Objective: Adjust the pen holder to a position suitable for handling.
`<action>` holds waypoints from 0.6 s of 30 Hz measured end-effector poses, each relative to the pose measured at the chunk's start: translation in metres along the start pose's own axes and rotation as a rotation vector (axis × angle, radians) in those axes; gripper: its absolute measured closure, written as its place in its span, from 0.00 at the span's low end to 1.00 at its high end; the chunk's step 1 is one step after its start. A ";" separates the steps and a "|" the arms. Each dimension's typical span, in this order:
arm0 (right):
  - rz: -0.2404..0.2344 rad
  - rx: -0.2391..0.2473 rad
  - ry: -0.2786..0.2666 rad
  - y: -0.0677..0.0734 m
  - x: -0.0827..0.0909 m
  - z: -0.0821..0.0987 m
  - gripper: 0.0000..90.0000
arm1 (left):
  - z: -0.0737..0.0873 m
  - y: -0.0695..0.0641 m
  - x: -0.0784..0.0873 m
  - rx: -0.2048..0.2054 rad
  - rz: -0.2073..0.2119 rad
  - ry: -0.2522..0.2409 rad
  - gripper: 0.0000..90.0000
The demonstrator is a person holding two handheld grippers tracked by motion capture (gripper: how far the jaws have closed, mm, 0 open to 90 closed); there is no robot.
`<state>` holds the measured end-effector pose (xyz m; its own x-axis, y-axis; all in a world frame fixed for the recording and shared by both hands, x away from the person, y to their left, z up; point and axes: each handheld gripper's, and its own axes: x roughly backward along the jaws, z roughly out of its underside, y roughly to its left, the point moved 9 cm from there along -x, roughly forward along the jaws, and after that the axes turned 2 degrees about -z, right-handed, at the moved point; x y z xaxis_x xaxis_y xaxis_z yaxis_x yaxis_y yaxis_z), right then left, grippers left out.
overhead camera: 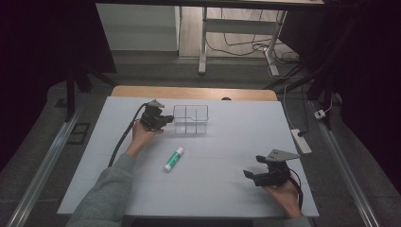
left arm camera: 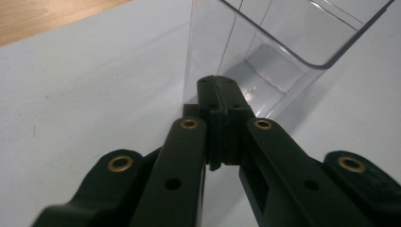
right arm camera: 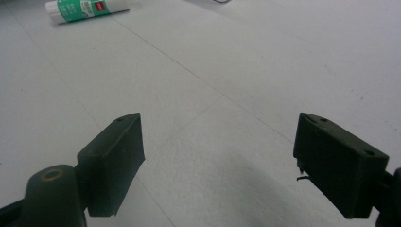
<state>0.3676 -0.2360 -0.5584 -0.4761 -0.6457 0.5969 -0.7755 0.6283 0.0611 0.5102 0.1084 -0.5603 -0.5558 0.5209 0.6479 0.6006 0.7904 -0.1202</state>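
While the white table [overhead camera: 227, 189] sits in a dark room, the left gripper [overhead camera: 163, 120] is closed beside the clear box [overhead camera: 190, 119]; the right gripper [overhead camera: 255, 176] gapes empty near the glue [overhead camera: 173, 159].

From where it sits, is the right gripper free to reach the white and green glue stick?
Probably yes: the right gripper has open jaws holding nothing, and bare white table lies between it and the white and green glue stick.

The clear organizer [left arm camera: 283, 42] is cut off at the top edge, perhaps touching the fingers [left arm camera: 218, 94].
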 end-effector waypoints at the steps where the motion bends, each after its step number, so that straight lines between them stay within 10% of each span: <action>1: -0.002 -0.001 -0.001 0.000 0.000 0.000 0.18 | 0.000 -0.001 -0.001 -0.006 -0.001 -0.002 0.99; 18: -0.009 -0.003 0.004 0.002 -0.002 0.001 0.19 | -0.005 -0.011 -0.008 0.001 0.017 -0.018 0.99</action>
<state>0.3670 -0.2338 -0.5602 -0.4679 -0.6497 0.5992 -0.7783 0.6241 0.0690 0.5115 0.0940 -0.5603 -0.5556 0.5399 0.6323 0.6093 0.7819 -0.1322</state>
